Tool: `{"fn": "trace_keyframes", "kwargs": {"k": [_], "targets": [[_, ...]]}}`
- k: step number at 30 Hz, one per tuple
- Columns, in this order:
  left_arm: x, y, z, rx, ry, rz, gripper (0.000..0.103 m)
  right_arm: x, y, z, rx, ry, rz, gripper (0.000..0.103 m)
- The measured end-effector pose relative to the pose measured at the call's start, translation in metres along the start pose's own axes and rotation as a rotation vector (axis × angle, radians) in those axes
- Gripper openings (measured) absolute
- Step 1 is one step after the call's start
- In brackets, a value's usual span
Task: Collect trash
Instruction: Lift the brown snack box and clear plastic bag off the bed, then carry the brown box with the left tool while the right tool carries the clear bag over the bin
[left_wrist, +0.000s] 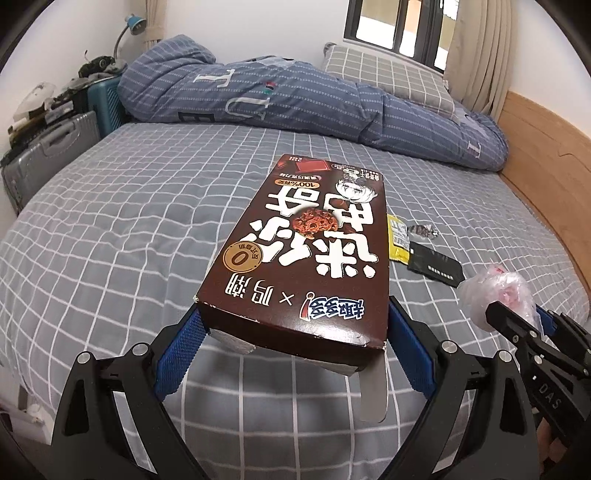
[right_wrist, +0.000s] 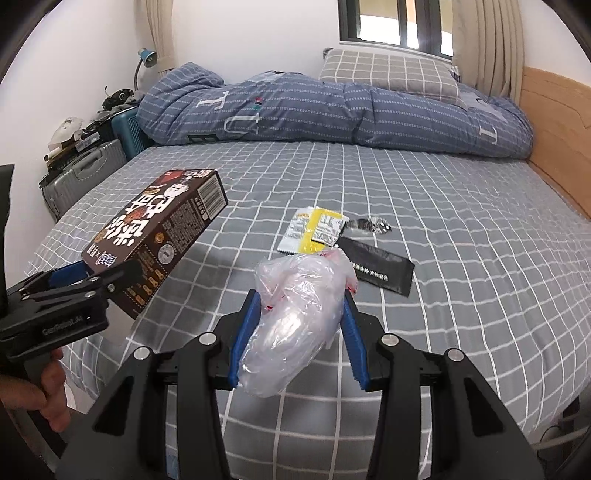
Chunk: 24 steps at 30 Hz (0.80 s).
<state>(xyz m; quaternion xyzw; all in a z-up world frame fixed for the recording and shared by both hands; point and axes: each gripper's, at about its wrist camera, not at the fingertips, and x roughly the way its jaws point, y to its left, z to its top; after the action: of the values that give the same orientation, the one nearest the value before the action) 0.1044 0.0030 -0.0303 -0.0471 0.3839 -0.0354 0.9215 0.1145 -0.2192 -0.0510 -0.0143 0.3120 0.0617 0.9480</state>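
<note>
Your bed under the grey checked sheet fills both views, a rolled blue duvet along its far side. Your left tongs are clamped on the near end of a brown chocolate box, lifted clear of the sheet. Your right tongs are clamped on a crumpled clear plastic bag, also held up. On the sheet beyond lie a black wrapper, a yellow packet overlapping it, and a scrap of foil just beside them.
</note>
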Motion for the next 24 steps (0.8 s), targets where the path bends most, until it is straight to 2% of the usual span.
{"fn": "trace_keyframes", "kwargs": {"k": [24], "targets": [[-0.064, -0.002, -0.067, -0.043, 0.021, -0.032, 0.091, -0.059, 0.01, -0.037, -0.003, 0.002, 0.011, 0.042]]}}
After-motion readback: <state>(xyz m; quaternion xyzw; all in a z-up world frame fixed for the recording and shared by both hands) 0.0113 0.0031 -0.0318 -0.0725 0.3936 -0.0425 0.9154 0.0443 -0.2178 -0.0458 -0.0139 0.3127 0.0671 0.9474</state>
